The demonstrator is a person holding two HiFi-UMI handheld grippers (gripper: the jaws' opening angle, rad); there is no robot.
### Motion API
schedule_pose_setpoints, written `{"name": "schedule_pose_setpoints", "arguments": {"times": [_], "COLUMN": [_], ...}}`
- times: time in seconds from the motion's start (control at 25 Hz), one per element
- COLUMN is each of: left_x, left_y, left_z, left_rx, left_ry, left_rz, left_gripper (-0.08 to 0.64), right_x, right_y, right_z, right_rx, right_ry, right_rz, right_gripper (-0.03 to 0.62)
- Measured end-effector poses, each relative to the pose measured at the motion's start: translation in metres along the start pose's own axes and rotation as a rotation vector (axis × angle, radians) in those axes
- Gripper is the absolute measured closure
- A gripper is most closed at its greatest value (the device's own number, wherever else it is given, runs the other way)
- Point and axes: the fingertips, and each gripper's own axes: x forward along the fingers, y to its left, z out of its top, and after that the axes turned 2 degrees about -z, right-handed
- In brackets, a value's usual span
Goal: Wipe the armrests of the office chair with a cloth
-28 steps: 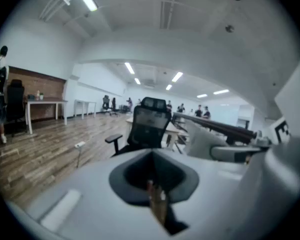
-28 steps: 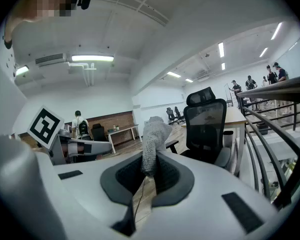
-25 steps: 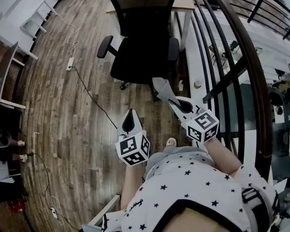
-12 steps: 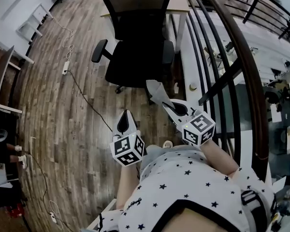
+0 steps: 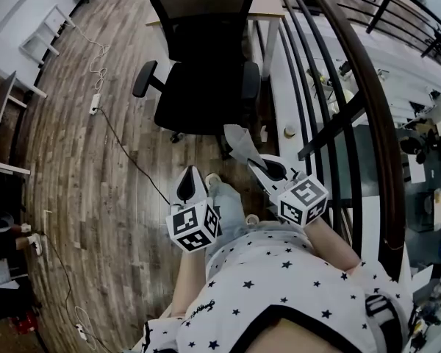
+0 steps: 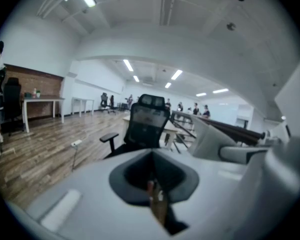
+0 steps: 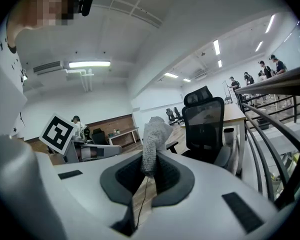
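Facing the office chair (image 5: 206, 72), which stands at a desk (image 5: 273, 4) beside a railing (image 5: 353, 101), the person holds both grippers short of its seat. Right gripper (image 7: 147, 171): jaws pinching a grey cloth (image 7: 152, 139) that stands upright, well apart from the chair's armrests (image 5: 144, 78). Left gripper (image 6: 152, 184): jaws pressed together, nothing between them. Each gripper's cube (image 5: 195, 225) bears black-and-white square markers.
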Motion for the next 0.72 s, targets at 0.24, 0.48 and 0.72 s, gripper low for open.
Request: {"name": "schedule_pose_setpoints", "arguments": {"times": [0.24, 0.48, 0.72], "left_x": [0.034, 0.077, 0.141], "left_y": [0.002, 0.007, 0.023], "left_z": [0.011, 0.029, 0.044], "left_rx": [0.018, 0.021, 0.015], "left_ry": [0.002, 0.005, 0.032], "left_rz": [-0.032, -0.061, -0.075], "left_gripper": [0.554, 0.554, 0.554], "right_x": [0.018, 0.050, 0.098], "right_y": [-0.026, -0.054, -0.095], "right_z": [0.010, 0.026, 0.046], "right_rx": [0.009, -0.010, -0.016], "right_ry": [-0.016, -0.018, -0.008], "right_rz": [-0.043, -0.062, -0.090], "right_gripper": [0.561, 0.561, 0.561]}}
